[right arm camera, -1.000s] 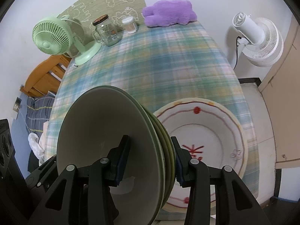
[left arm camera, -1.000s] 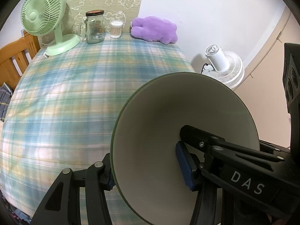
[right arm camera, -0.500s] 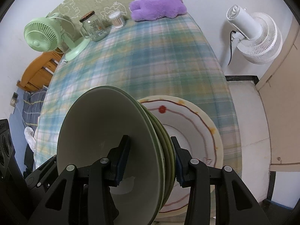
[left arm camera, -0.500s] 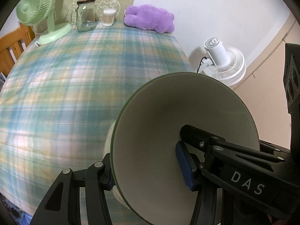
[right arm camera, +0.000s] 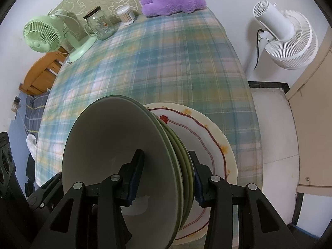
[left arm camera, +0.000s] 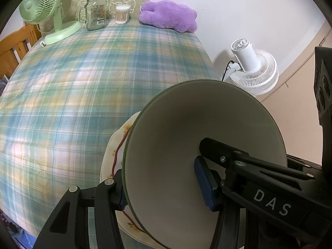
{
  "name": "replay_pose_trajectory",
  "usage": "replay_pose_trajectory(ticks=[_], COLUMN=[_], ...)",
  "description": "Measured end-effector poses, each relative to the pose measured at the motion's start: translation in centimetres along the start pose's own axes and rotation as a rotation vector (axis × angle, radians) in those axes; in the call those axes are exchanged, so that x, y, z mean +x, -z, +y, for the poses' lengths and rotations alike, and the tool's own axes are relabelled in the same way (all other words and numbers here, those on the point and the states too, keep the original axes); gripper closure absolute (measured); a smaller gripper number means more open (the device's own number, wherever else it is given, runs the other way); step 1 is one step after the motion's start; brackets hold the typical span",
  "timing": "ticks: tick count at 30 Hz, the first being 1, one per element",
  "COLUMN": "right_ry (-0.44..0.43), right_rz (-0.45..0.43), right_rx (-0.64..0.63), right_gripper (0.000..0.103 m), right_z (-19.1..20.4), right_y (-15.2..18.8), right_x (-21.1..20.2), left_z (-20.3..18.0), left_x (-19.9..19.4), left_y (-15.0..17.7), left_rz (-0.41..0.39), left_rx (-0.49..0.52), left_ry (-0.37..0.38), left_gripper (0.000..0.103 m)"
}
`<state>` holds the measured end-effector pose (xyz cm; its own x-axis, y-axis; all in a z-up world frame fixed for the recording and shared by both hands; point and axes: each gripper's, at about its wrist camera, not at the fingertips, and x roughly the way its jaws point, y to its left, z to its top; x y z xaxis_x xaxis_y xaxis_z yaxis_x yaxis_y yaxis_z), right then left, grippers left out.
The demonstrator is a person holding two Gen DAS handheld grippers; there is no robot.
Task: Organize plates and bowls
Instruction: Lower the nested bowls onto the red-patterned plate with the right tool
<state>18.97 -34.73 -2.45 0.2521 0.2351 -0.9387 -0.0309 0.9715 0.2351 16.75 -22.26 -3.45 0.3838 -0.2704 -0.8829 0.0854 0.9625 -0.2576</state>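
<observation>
My left gripper (left arm camera: 161,186) is shut on the rim of a green bowl (left arm camera: 186,134), held tilted on its side above the table's near right corner. My right gripper (right arm camera: 166,178) is shut on a nested stack of green bowls (right arm camera: 116,145), also held on edge. Below both lies a cream plate with a red wavy line and flowers (right arm camera: 207,137); it also shows in the left wrist view (left arm camera: 116,145), partly hidden by the bowl. I cannot tell whether the bowls touch the plate.
A plaid cloth covers the table (right arm camera: 166,62). At the far edge stand a green fan (left arm camera: 49,10), a glass jar (left arm camera: 96,11), a cotton swab tub (left arm camera: 122,13) and a purple plush (left arm camera: 168,16). A white floor fan (right arm camera: 284,33) stands to the right, a wooden chair (right arm camera: 41,72) to the left.
Both grippers with their bowls have moved toward the cream plate; it now sits closer under them and has come into the left wrist view.
</observation>
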Motion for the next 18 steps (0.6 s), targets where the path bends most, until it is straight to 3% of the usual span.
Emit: replay_pose_trajectory(ticks=[5,13,18], right_ry=[-0.013,0.026,0.039], right_rz=[-0.001,-0.031,-0.061], right_rx=[0.016,-0.044,-0.028], right_gripper=[0.056,0.054,0.031], right_z=[-0.6,-0.1,-0.8], right_y=[0.3,0.9,1.2], right_x=[-0.1,-0.5,-1.1], left_z=[-0.8,-1.3,-0.8], left_x=[0.0,0.0,-0.6], left_y=[0.0,0.3,0.5], left_rz=[-0.005,0.000,-0.017], left_rx=[0.027,0.046,0.027], left_ry=[-0.025,-0.076,-0.109], left_gripper=[0.048,0.032,0.017])
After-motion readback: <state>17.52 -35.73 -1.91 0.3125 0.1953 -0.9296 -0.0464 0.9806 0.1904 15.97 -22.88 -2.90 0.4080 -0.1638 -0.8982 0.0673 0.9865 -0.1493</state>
